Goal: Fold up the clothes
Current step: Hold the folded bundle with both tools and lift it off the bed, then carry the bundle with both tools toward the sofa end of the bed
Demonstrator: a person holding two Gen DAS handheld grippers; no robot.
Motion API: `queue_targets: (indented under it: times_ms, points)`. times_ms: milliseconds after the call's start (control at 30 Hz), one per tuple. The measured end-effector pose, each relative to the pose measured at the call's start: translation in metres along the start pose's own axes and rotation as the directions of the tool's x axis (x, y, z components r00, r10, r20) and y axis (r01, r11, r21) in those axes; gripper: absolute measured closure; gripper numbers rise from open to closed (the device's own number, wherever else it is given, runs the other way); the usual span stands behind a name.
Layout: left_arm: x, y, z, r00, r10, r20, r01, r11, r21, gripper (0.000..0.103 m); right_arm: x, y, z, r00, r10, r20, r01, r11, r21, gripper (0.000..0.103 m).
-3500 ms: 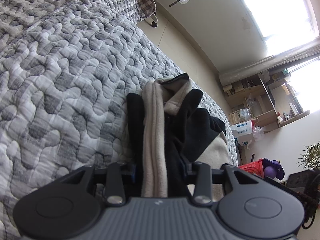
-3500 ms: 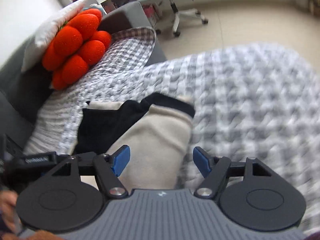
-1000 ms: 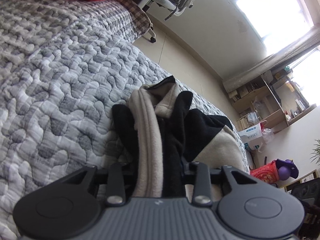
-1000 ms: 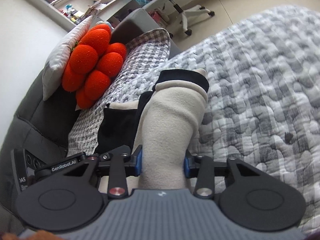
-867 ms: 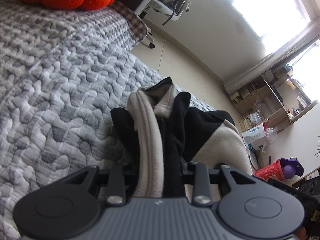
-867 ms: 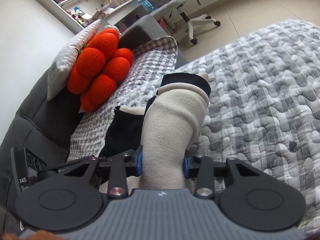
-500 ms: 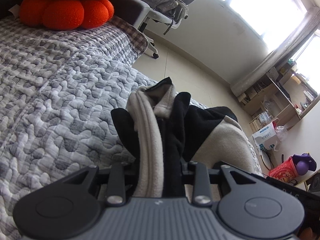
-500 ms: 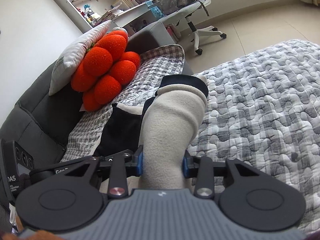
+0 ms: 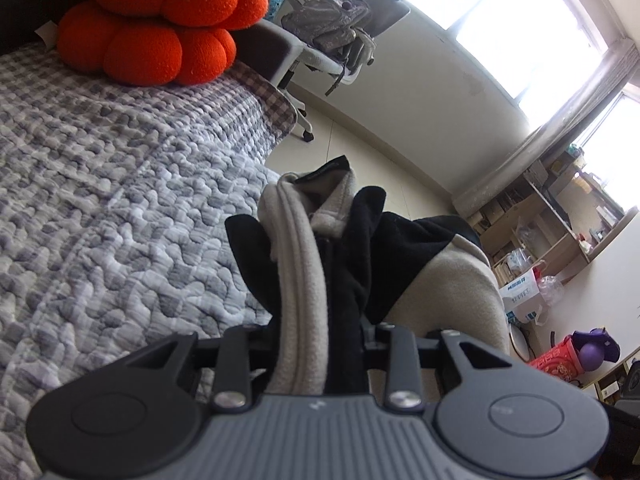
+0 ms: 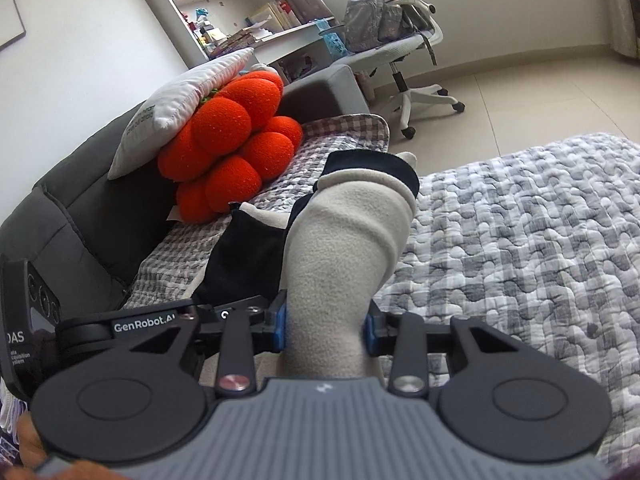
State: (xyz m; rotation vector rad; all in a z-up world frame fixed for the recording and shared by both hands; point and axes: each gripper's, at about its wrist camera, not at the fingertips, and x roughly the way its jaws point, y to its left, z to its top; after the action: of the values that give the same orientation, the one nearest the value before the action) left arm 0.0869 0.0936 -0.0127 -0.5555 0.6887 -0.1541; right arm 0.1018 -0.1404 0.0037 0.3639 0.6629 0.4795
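A beige and black fleece garment (image 9: 304, 264) is bunched between both grippers, held up off the grey quilted bed (image 9: 100, 220). My left gripper (image 9: 316, 332) is shut on a thick fold of it, beige to the left and black to the right. In the right wrist view my right gripper (image 10: 326, 326) is shut on a beige sleeve-like part of the garment (image 10: 348, 240) with a black cuff at its far end. Its blue pads (image 10: 280, 326) press into the fleece. The other gripper's body (image 10: 120, 328) shows at the left, close beside.
An orange lumpy cushion (image 10: 236, 140) and a white pillow (image 10: 180, 96) lean on the dark grey headboard (image 10: 72, 200). An office chair with a bag (image 10: 384, 28) stands on the tiled floor beyond the bed. Shelves (image 9: 552, 216) and a red box (image 9: 556, 356) stand at the right.
Both grippers have risen with the garment still clamped, lifting it off the quilt. The views tilted up, bringing the orange cushion, chair and bookshelf further into sight.
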Motion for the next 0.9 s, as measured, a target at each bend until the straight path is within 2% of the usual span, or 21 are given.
queue_targets:
  times_ms: [300, 600, 733, 900]
  points:
    - [-0.049, 0.032, 0.022, 0.994, 0.0, 0.106, 0.006, 0.999, -0.051, 0.073, 0.008, 0.037, 0.003, 0.996, 0.087, 0.02, -0.087, 0.996, -0.007, 0.064]
    - [-0.086, 0.068, 0.043, 0.979, 0.067, 0.191, -0.054, 0.996, -0.071, 0.073, 0.045, 0.081, 0.002, 0.985, 0.171, -0.02, -0.172, 0.985, -0.03, 0.065]
    - [-0.098, 0.082, 0.052, 0.968, 0.096, 0.232, -0.083, 0.994, -0.068, 0.074, 0.061, 0.096, 0.004, 0.976, 0.215, -0.024, -0.215, 0.976, -0.038, 0.065]
    - [-0.11, 0.111, 0.064, 0.949, 0.135, 0.285, -0.109, 0.988, -0.107, 0.074, 0.085, 0.121, 0.005, 0.961, 0.274, -0.02, -0.275, 0.961, -0.038, 0.066]
